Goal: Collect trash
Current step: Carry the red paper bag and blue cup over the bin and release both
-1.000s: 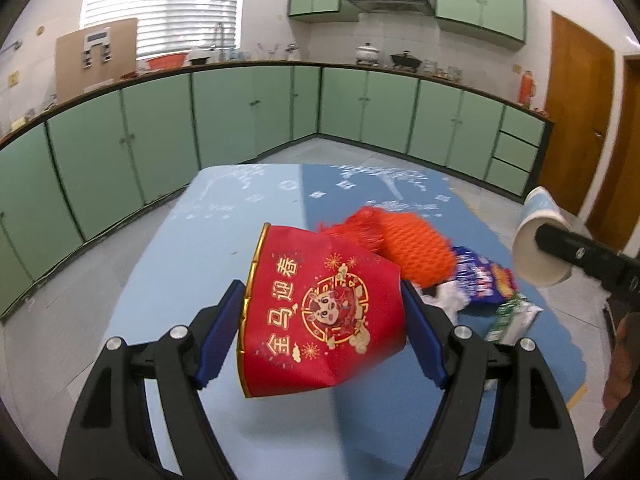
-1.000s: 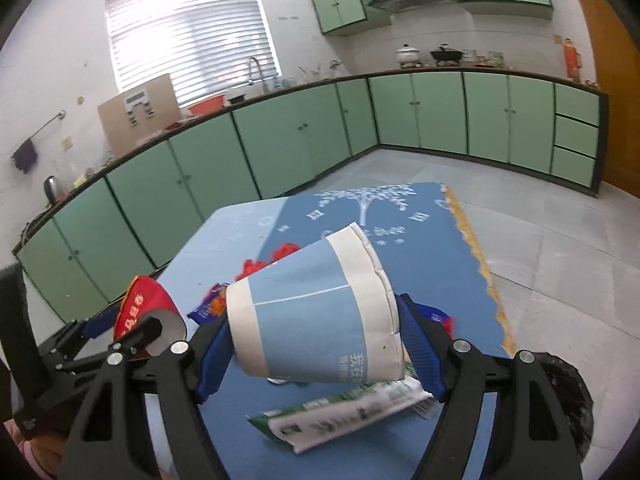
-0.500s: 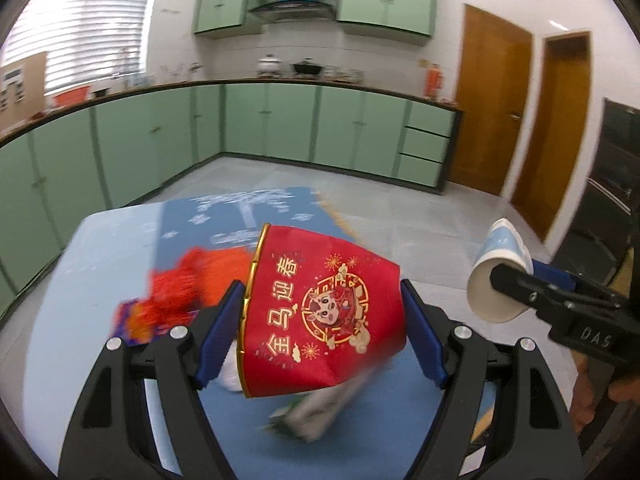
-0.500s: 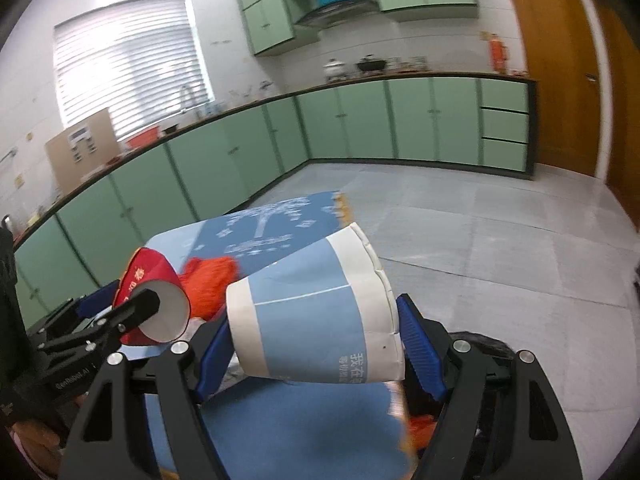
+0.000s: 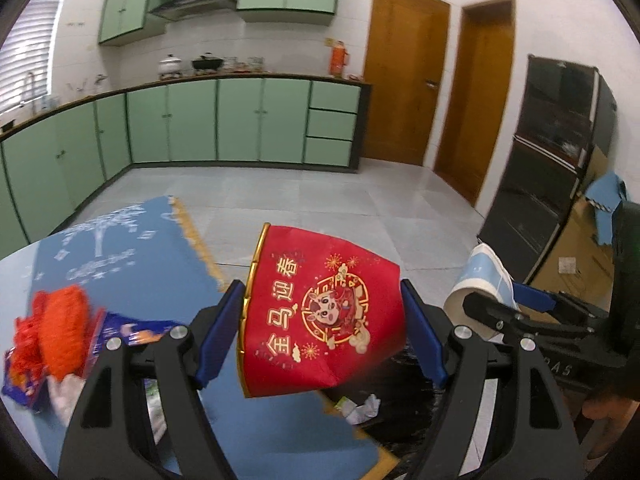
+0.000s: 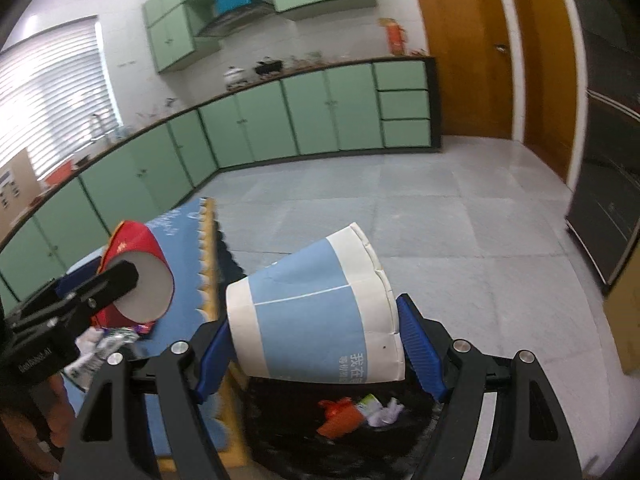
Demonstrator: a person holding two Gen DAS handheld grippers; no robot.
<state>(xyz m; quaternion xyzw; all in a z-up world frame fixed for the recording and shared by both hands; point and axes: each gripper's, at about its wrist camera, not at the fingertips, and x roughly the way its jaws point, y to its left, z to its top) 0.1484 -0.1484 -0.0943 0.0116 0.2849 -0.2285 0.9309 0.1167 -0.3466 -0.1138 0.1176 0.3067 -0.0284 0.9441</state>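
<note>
My left gripper is shut on a red paper cup with gold print, held sideways past the table's right edge. My right gripper is shut on a blue and white paper cup, tilted on its side right above a black trash bin. The bin holds orange, green and white scraps. In the left wrist view the blue cup sits to the right and the bin shows below the red cup. In the right wrist view the red cup hangs at the left.
The table with a blue cloth still carries an orange mesh net, a blue snack wrapper and white scraps at its left. Grey tiled floor, green cabinets, wooden doors and a dark cabinet surround the spot.
Both grippers swung to the right, off the table toward the black bin, each keeping its cup. The trash pile slid to the left of the views and the bin's inside came into sight.
</note>
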